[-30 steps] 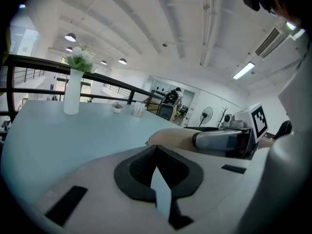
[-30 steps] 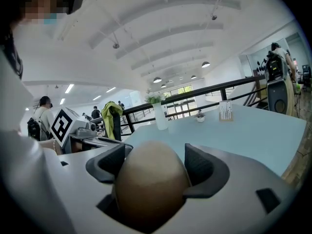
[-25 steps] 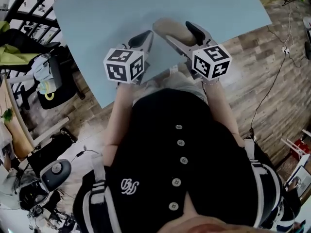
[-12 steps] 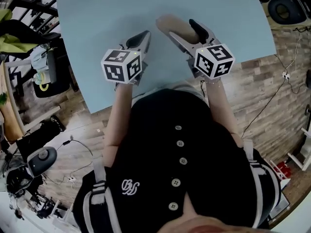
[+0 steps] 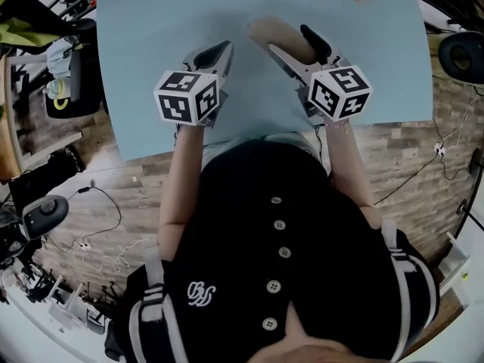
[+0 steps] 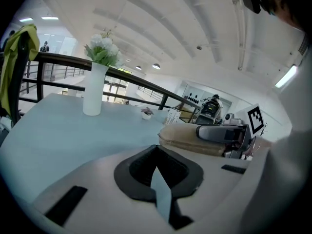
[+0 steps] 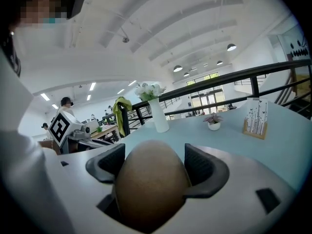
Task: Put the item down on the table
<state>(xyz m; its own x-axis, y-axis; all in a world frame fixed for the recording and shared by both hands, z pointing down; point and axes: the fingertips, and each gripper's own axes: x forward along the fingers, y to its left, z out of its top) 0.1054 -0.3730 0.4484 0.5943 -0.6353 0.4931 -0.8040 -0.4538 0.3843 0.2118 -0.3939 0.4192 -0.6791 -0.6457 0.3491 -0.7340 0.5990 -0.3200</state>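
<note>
Status: item (image 5: 272,35) not down yet. The right gripper (image 5: 291,42) is clamped on it, a brown oval lump filling the gap between the pads in the right gripper view. It is over the counter (image 5: 151,51), inside the near edge, at about 12 o'clock from the person's chest. No view shows whether its underside touches the surface.

Left to do, by my read: lower to contact, spread the jaws, back off.

Pose: both forearms reach forward from the torso, with the grippers side by side over the near edge. The right one points to roughly 11 o'clock and the left gripper (image 5: 219,51) to roughly 1 o'clock, so the tips converge. The left one is pressed together and holds nothing, with only a sliver of counter showing through the pads.

Vase (image 6: 92,89) is far off at 10 o'clock in the left gripper view, well clear of the drop zone.
</note>
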